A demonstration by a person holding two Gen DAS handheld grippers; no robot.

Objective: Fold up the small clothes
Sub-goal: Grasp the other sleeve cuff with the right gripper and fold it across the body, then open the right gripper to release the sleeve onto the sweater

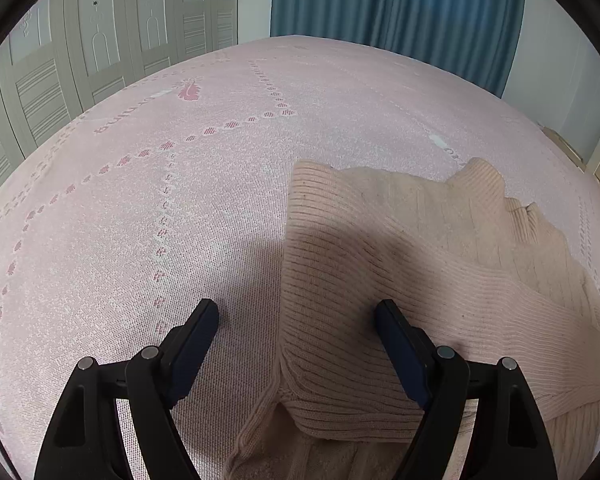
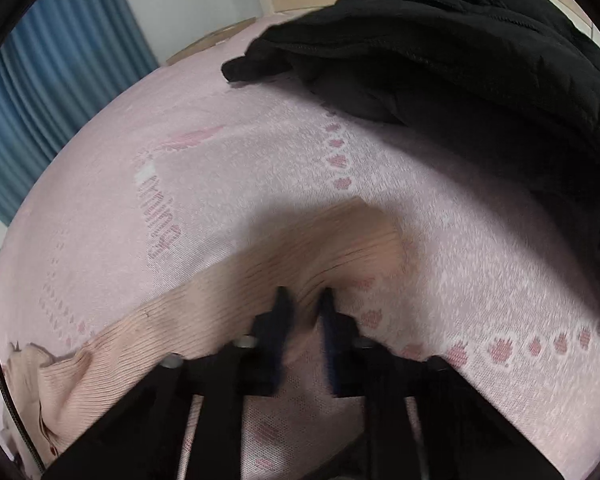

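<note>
A beige ribbed knit sweater (image 1: 400, 248) lies partly folded on the pink patterned bed cover (image 1: 160, 220), filling the right half of the left wrist view. My left gripper (image 1: 296, 314) stands open low over the sweater's left edge. One of its fingers (image 1: 202, 328) is over bare cover and the other is over the knit, and nothing is pinched. In the blurred right wrist view, the sweater's sleeve (image 2: 300, 248) runs from lower left to centre. My right gripper (image 2: 305, 300) is shut on that sleeve, with the fabric bunched between its narrow jaws.
A black padded jacket (image 2: 460, 48) is heaped on the far right of the bed cover (image 2: 480, 264). Blue curtains (image 1: 400, 4) hang beyond the bed's far edge, and pale wardrobe doors (image 1: 100, 48) stand at the back left.
</note>
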